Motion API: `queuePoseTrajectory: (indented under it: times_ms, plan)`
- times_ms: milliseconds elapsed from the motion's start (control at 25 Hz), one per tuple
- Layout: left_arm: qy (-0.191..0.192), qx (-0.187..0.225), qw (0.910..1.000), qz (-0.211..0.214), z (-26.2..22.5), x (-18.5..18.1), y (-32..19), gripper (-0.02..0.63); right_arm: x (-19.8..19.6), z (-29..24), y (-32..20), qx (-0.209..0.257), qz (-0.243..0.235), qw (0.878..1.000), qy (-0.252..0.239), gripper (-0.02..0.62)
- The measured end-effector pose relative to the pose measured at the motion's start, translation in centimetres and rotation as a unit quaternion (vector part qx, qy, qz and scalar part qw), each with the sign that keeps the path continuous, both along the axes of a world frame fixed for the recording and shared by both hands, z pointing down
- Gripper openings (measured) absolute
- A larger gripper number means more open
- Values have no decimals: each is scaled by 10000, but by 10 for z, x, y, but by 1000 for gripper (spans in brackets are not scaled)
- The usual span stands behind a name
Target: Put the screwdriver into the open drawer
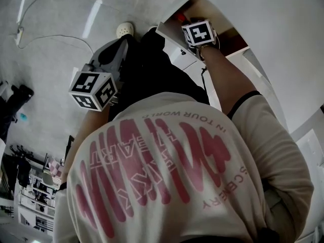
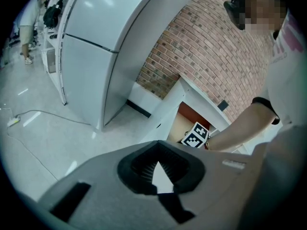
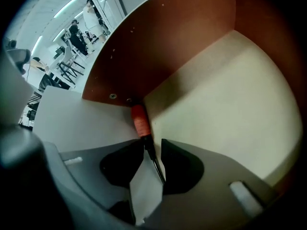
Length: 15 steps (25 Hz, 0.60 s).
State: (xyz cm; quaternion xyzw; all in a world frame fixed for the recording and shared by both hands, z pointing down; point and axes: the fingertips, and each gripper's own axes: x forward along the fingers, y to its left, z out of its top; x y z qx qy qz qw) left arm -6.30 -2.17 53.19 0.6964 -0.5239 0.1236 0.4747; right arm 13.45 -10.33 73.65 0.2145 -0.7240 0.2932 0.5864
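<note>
Screwdriver lying in a corner of the drawer, my right jaws loose around its shaft

Drawer (image 3: pixel 225 95): pale floor, brown wall, nothing else visible in it. My right gripper (image 3: pixel 152 143) is inside the drawer with its jaws parted wider than the shaft, which crosses the gap at a slant, so it reads as loose, not pinched. My left gripper (image 2: pixel 158 163) hangs outside the drawer, well apart from it, jaws closed on nothing. Screwdriver (image 3: pixel 139 120) is on the drawer floor, orange handle butted into the corner under the brown wall, thin dark shaft (image 3: pixel 154 163) pointing out between my jaws. Handling call: light, rigid, not fragile. The shaft is thin and likely slick, so it could pivot or roll in a pinch. The fatter handle, taken mid-length, is the better hold. Placement looks about done
</note>
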Motion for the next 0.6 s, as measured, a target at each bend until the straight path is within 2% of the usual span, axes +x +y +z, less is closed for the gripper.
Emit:
queuePoseTrajectory:
  times_ms: [240,360,520,600]
  plan:
    - [15,-90,9999,-114,-5,-17,19,5,6,-5,6,-28,214,9998,27,115]
    - [41,-3,9999,-131,-16,-21,23,3,8,-20,4,62,399,9992,3,114]
    - [95,298,9995,61,-34,-25,19,3,13,-49,-1,354,1060,9937,8,105]
    - [99,431,9989,176,-43,-27,23,5,16,-69,0,631,1375,9885,40,75]
